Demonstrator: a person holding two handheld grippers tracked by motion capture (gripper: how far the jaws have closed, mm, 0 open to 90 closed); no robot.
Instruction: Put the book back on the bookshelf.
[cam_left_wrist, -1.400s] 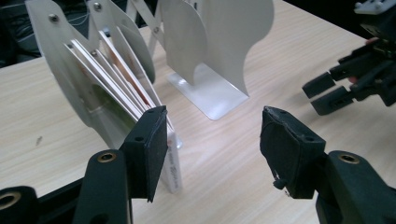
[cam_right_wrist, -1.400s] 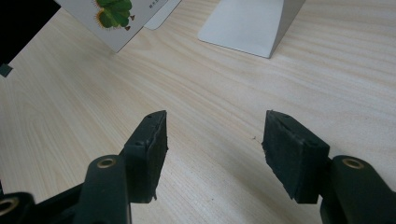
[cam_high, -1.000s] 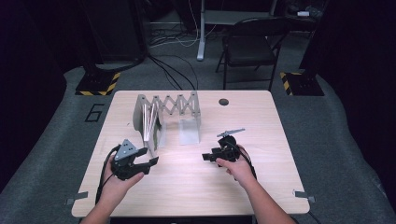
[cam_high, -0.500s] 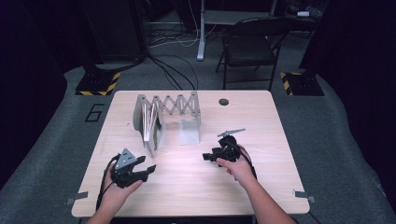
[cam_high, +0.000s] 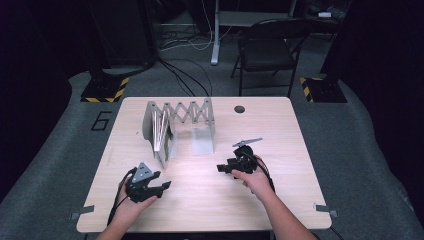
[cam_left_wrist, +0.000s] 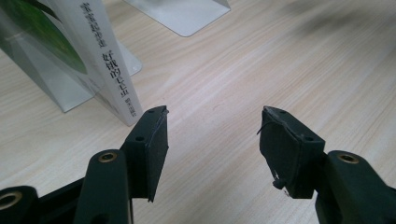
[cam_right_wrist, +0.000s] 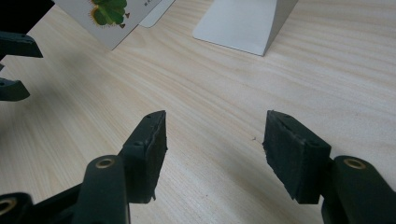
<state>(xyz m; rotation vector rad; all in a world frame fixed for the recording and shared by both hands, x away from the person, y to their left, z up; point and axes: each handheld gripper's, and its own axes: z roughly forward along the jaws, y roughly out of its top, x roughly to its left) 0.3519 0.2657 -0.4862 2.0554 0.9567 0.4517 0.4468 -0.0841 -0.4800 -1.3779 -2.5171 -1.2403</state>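
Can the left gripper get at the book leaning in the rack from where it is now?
Probably yes. The left gripper is open with nothing between its jaws, and bare table lies between it and the book. The book leans against the rack, spine toward the gripper.

Chinese characters down the white book spine (cam_left_wrist: 114, 77); a painted 6 on the floor (cam_high: 101, 120).

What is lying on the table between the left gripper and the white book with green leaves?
Nothing: in the left gripper view, bare light wooden table separates the open left gripper from the white book.
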